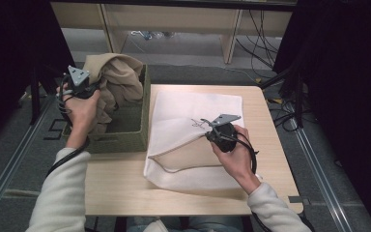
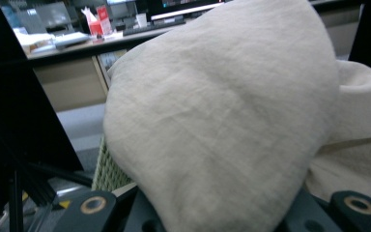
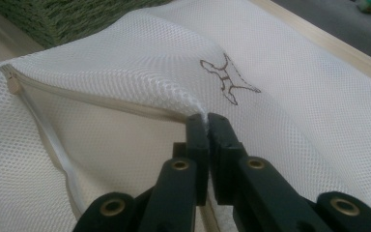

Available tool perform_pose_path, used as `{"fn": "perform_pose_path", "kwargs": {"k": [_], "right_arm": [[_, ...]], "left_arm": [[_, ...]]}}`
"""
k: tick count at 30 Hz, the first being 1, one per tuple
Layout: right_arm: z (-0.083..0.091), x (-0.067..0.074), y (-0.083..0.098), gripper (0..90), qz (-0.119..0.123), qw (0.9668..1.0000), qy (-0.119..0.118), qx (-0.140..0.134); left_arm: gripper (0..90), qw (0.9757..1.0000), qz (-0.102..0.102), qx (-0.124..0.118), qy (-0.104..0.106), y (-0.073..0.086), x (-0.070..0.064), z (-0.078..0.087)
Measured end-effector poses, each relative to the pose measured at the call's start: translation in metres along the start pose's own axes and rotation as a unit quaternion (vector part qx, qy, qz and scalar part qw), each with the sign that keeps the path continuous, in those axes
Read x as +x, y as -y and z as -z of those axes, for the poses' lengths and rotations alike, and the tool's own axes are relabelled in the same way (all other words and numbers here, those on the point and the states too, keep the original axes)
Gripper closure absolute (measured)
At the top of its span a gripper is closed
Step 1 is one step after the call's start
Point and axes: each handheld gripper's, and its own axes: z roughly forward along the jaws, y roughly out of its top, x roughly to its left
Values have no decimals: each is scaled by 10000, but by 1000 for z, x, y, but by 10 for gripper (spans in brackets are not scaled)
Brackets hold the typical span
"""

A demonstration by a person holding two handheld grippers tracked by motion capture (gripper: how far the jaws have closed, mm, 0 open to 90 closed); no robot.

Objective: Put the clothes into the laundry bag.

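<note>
**A:** What's the setup right now?

**B:** I've got the white mesh laundry bag [image 1: 193, 140] flat on the counter [image 1: 121, 183], zipper mouth facing nine o'clock, toward the green woven basket [image 1: 135, 130]. My right gripper [image 3: 206, 121] has its jaws pressed together on the upper edge of that mouth, lifting it like a tent so there's a gap to feed into.

**A:** And the left?

**B:** My left gripper [image 1: 84, 87] is up at the basket's ten o'clock corner, jaws pinched tight on the beige cloth [image 2: 222, 121]. The cloth drapes over the jaws and bulges above the basket rim, and part of it hangs down inside.

**A:** Why hold it that high?

**B:** My guess: to clear the basket wall before swinging it across to three o'clock, into the open bag.

**A:** Anything risky?

**B:** The trailing cloth could snag on the rim, I'd say.
</note>
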Motion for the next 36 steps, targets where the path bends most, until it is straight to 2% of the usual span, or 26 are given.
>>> {"fn": "perform_pose_path", "kwargs": {"k": [11, 17, 23, 28, 36], "right_arm": [[0, 1, 0, 888, -35, 10000, -17, 35], [0, 0, 0, 888, 4, 10000, -18, 20], [0, 1, 0, 889, -23, 10000, -4, 26], [-1, 0, 0, 889, 50, 10000, -8, 12], [-1, 1, 0, 888, 7, 10000, 5, 2]], "left_arm": [[802, 9995, -3, -305, 29, -12, 0, 14], [802, 9986, -63, -518, 47, -21, -2, 27], [802, 9976, -24, -685, 111, -28, -2, 40], [802, 9973, -22, -727, 141, -31, -1, 49], [802, 9965, -39, -820, 184, -32, -3, 62]]}}
